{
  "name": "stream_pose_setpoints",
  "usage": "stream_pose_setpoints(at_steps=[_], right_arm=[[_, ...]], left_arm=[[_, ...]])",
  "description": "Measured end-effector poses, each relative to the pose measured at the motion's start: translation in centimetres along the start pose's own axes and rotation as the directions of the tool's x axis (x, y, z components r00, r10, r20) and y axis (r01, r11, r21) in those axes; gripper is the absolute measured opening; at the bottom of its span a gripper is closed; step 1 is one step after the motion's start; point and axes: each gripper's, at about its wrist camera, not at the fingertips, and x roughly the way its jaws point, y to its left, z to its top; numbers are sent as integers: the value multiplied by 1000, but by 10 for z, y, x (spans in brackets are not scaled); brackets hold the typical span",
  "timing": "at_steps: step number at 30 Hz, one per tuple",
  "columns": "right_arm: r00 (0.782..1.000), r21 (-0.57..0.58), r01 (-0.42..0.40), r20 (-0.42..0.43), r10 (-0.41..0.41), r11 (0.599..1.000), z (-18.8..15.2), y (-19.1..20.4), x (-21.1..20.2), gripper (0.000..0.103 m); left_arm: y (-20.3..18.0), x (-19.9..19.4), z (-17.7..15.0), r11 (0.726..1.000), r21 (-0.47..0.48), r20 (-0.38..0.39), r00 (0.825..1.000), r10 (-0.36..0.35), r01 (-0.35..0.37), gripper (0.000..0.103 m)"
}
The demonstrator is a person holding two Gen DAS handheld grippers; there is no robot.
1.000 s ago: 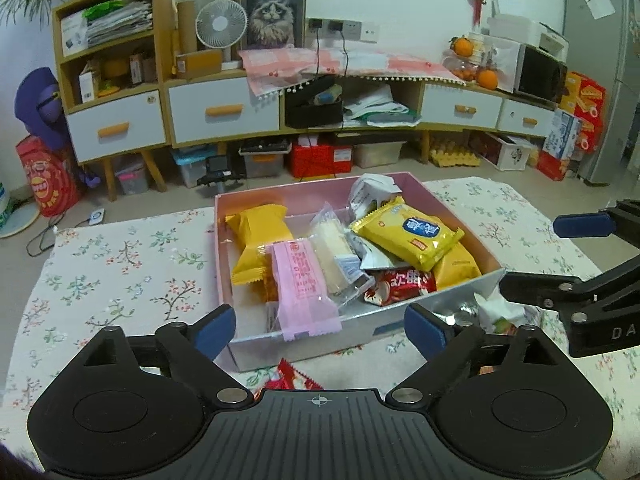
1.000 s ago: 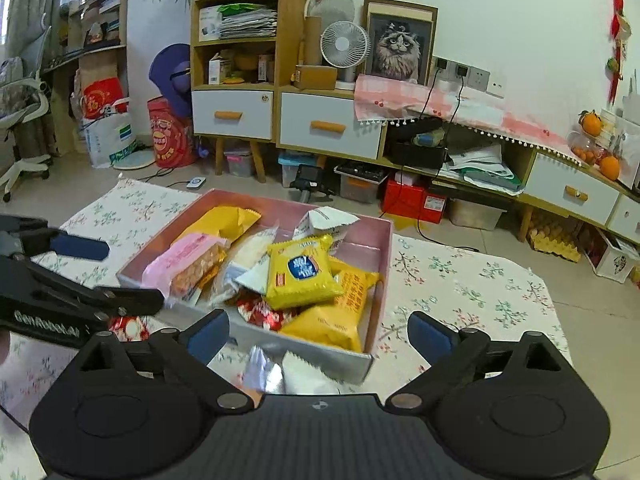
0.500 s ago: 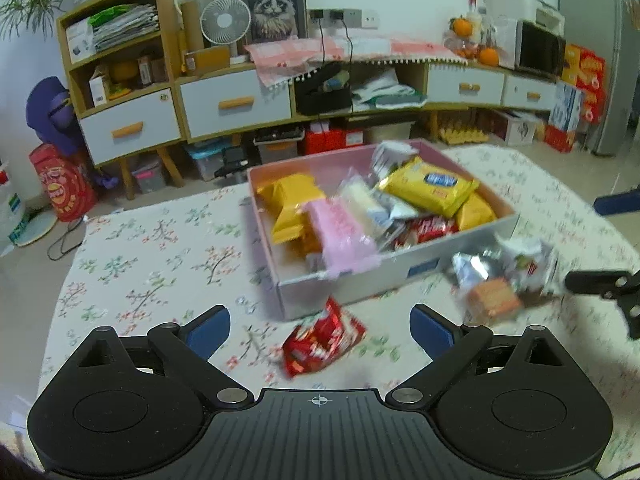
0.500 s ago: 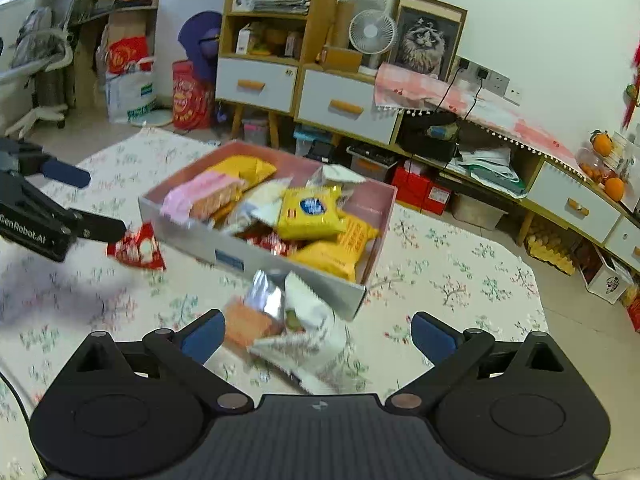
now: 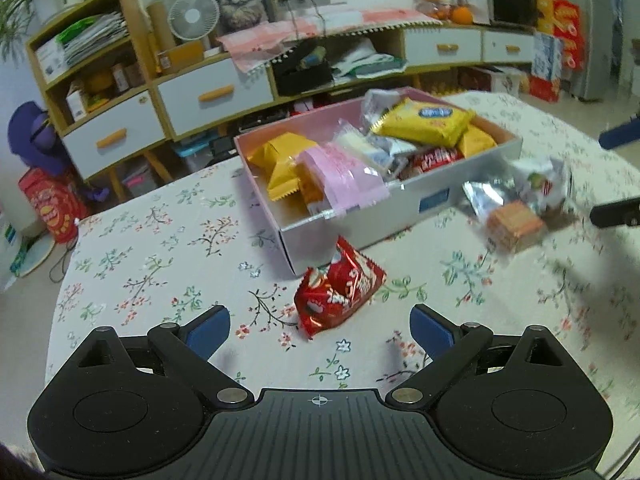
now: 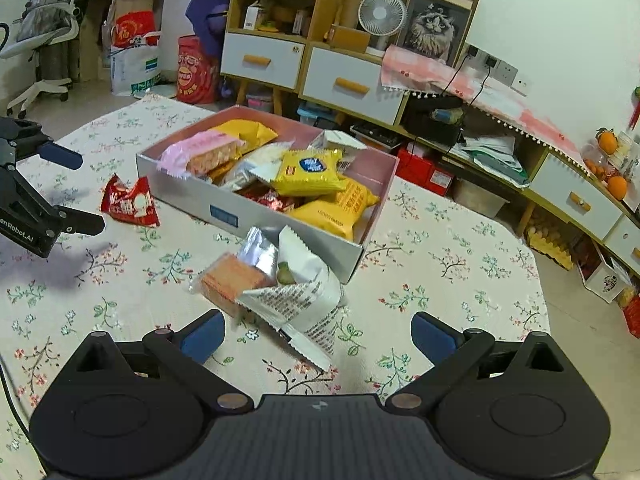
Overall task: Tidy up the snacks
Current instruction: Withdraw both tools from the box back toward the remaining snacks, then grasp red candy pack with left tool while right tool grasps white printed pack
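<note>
Ahead of left gripper (image 5: pixel 320 330): red packet (image 5: pixel 340 294), jaws spread; right gripper (image 6: pixel 316 338) likewise, empty.

You have pulled both grippers back from the pink-lined cardboard snack box (image 5: pixel 400 204). Your left gripper (image 5: pixel 320 326) now sits short of the red foil snack packet (image 5: pixel 340 292), fully uncovered on the tablecloth. Your right gripper (image 6: pixel 316 334) has retreated too, exposing the orange wafer pack (image 6: pixel 230 280) and white crinkled bag (image 6: pixel 304 300).
</note>
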Motion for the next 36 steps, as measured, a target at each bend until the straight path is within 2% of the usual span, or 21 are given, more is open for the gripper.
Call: stream_pose_setpoints(at_steps=[6, 12, 20, 22, 25, 30, 36], right_arm=[[1000, -42, 9, -21, -10, 999, -5, 7, 12, 73], [1000, -21, 19, -19, -19, 1000, -4, 2, 23, 70], [999, -12, 22, -37, -23, 1000, -5, -5, 38, 59], [999, -10, 22, -43, -22, 1000, -5, -6, 41, 55], [999, -5, 14, -45, -14, 1000, -4, -7, 44, 52], [999, -17, -15, -36, 14, 1000, -1, -3, 46, 47], [999, -24, -32, -35, 31, 999, 2, 0, 47, 29]], left_arm=[[-2, 12, -4, 999, 53, 18, 1000, -8, 7, 97], [-3, 21, -1, 997, 65, 33, 999, -31, 29, 94], [3, 31, 2, 998, 23, 23, 998, -66, 65, 76], [3, 32, 4, 997, 17, 23, 997, -72, 72, 65], [4, 33, 6, 997, 9, 19, 996, -81, 81, 53], [3, 34, 9, 995, 0, 7, 995, -101, 101, 41], [-1, 33, 10, 995, 5, -1, 995, -102, 102, 30]])
